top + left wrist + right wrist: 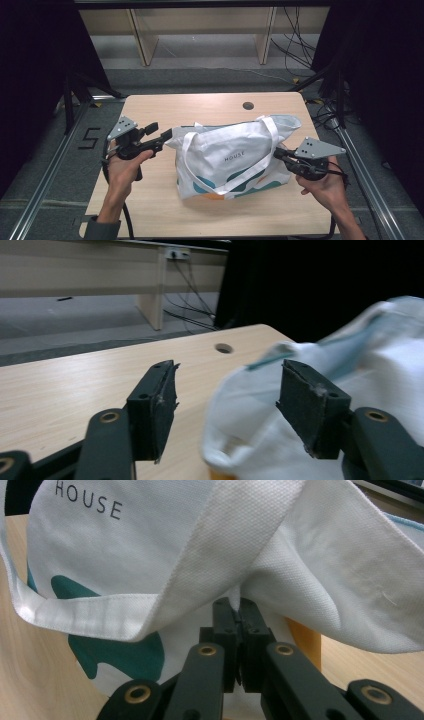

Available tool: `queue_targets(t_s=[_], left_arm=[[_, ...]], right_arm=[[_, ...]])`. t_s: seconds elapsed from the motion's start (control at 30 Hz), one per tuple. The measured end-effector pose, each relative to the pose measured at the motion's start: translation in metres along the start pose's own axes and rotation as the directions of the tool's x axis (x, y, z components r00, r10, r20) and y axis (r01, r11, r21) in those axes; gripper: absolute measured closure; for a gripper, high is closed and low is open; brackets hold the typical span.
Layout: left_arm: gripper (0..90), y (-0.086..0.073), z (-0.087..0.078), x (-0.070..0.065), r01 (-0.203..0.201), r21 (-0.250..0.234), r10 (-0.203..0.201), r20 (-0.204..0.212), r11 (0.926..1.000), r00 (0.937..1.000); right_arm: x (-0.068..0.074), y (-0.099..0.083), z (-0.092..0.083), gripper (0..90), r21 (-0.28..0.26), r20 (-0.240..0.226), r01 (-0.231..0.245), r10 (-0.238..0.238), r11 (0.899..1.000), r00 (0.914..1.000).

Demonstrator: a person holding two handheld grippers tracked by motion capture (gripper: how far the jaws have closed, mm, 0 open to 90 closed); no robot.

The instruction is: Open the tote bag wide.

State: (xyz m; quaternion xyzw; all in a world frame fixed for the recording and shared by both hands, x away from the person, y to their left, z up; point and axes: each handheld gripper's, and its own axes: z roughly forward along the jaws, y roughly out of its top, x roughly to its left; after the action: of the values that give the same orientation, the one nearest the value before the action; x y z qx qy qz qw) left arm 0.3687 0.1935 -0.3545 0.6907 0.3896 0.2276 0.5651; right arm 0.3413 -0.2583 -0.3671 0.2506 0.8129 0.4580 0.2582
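A white bag [232, 157] printed with the word HOUSE and teal and orange shapes is lying on the wooden table [150, 200], a little toward three o'clock of the table's middle. Its straps [187, 150] are draping loosely over the front face.

The left gripper [167, 134], held in the person's left hand [125, 162], is sitting at nine o'clock of the bag with its tips at the bag's edge. In the left gripper view its jaws are standing wide apart, and the bag's white rim [235, 440] is lying between them without either pad pressing on it.

The right gripper [278, 152], held in the right hand [322, 187], is sitting at three o'clock of the bag. In the right gripper view its jaws are pressing together on a fold of the bag's white cloth [240, 587], and a strap [150, 605] is crossing in front at ten o'clock.

A round hole [248, 105] is showing in the table at twelve o'clock of the bag. Beyond the table, pale wooden furniture legs [145, 42] are standing on the grey floor, with cables [295, 45] trailing at one o'clock.
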Motion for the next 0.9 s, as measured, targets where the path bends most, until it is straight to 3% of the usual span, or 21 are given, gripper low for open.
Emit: queue_targets(t_s=[0.03, 0.1, 0.13, 0.23, 0.33, 0.4, 0.43, 0.47, 0.5, 0.53, 0.57, 0.67, 0.8, 0.9], left_arm=[[39.6, -0.001, -0.006, -0.010, -0.030, 0.011, 0.029, 0.026, 0.9995, 0.9992], [39.6, -0.008, -0.012, -0.026, -0.043, 0.016, 0.042, 0.061, 0.9989, 0.9972], [39.5, -0.015, -0.016, -0.040, -0.011, 0.037, 0.007, 0.084, 0.9993, 0.9964], [38.5, -0.029, -0.018, -0.058, 0.050, 0.060, -0.058, 0.133, 0.9969, 0.9895], [33.3, -0.045, -0.011, -0.080, 0.027, 0.127, -0.047, 0.162, 0.9915, 0.9857], [31.6, -0.052, -0.003, -0.090, 0.011, 0.140, -0.038, 0.190, 0.9901, 0.9810], [32.1, -0.053, 0.002, -0.094, 0.004, 0.147, -0.032, 0.190, 0.9892, 0.9812], [32.5, -0.055, 0.011, -0.100, -0.029, 0.165, -0.002, 0.184, 0.9859, 0.9829], [34.5, -0.056, 0.017, -0.103, -0.055, 0.177, 0.025, 0.166, 0.9826, 0.9858], [36.2, -0.059, 0.029, -0.107, -0.080, 0.194, 0.044, 0.181, 0.9777, 0.9825], [39.7, -0.063, 0.037, -0.111, -0.063, 0.215, 0.023, 0.183, 0.9745, 0.9829], [52.9, -0.072, 0.052, -0.119, -0.158, 0.226, 0.127, 0.144, 0.9612, 0.9814], [83.0, -0.081, 0.062, -0.114, -0.195, 0.205, 0.169, 0.139, 0.9590, 0.9757], [86.9, -0.091, 0.069, -0.111, -0.222, 0.235, 0.189, 0.153, 0.9465, 0.9699]], right_arm=[[0.000, 0.000, 0.000, 89.2, -0.002, 0.000, -0.001, 0.001, 1.000, 1.0000], [0.000, 0.000, -0.001, 89.2, -0.001, -0.001, -0.005, 0.005, 1.000, 1.0000], [0.000, 0.000, -0.002, 89.2, 0.002, -0.003, -0.006, 0.006, 1.000, 1.0000], [0.000, 0.000, -0.001, 89.2, 0.000, 0.000, -0.001, 0.001, 1.000, 1.0000], [0.000, 0.000, -0.003, 89.2, -0.005, 0.007, 0.003, -0.003, 1.000, 1.0000], [0.001, 0.000, -0.002, 89.2, -0.013, 0.015, 0.003, -0.003, 1.000, 0.9999], [0.001, 0.000, -0.002, 89.2, -0.009, 0.008, 0.008, -0.008, 1.000, 0.9999], [0.001, 0.000, -0.002, 89.2, -0.009, 0.010, 0.009, -0.009, 1.000, 0.9999], [0.001, 0.000, -0.002, 89.2, -0.011, 0.017, 0.011, -0.011, 1.000, 0.9998], [0.001, 0.000, -0.002, 89.2, -0.011, 0.018, 0.011, -0.011, 1.000, 0.9998], [0.001, 0.000, -0.002, 89.2, -0.010, 0.018, 0.014, -0.013, 1.000, 0.9997], [0.002, -0.001, -0.004, 89.3, 0.003, 0.010, 0.023, -0.023, 1.000, 0.9997], [0.002, -0.003, -0.001, 89.4, 0.002, -0.003, 0.016, -0.016, 1.000, 0.9999], [0.002, -0.002, -0.001, 89.6, 0.018, -0.015, 0.027, -0.027, 0.999, 0.9995]])
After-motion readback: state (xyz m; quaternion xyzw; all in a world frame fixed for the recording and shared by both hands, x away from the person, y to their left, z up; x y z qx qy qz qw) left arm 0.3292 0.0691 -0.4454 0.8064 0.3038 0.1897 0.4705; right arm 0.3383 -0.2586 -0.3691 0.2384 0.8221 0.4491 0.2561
